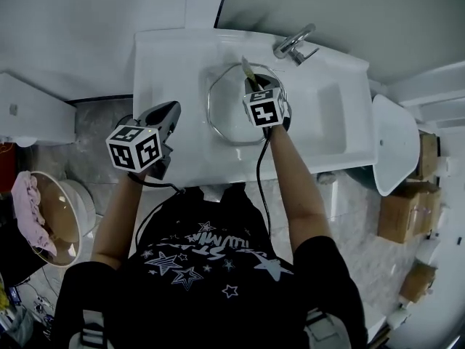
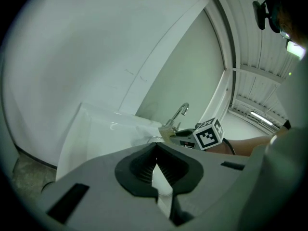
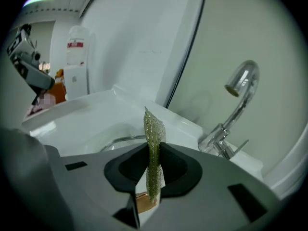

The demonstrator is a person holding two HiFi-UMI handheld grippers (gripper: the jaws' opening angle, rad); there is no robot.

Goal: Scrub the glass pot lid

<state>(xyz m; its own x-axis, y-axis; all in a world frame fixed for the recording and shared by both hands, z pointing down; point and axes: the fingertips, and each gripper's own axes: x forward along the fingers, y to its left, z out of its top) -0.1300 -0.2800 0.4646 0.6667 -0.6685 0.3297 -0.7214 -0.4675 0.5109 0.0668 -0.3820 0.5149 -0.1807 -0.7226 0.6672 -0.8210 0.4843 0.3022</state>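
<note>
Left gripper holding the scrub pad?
No: the scrub pad is clamped between the jaws of the right gripper, while the left gripper has nothing between its jaws.

The left hand-held gripper (image 2: pixel 155 150) has its dark ribbed jaws meeting at the tips, with only a narrow wedge of gap behind them and nothing held there. Past them lies a white sink (image 2: pixel 103 129) with a curved chrome tap (image 2: pixel 181 111) at its far side. Over the basin the right hand-held gripper (image 2: pixel 171 133), with a marker cube on it, carries a pale yellowish scrubbing pad (image 2: pixel 166 131) at its tip. A bare forearm (image 2: pixel 250 145) leads off to the right.
</note>
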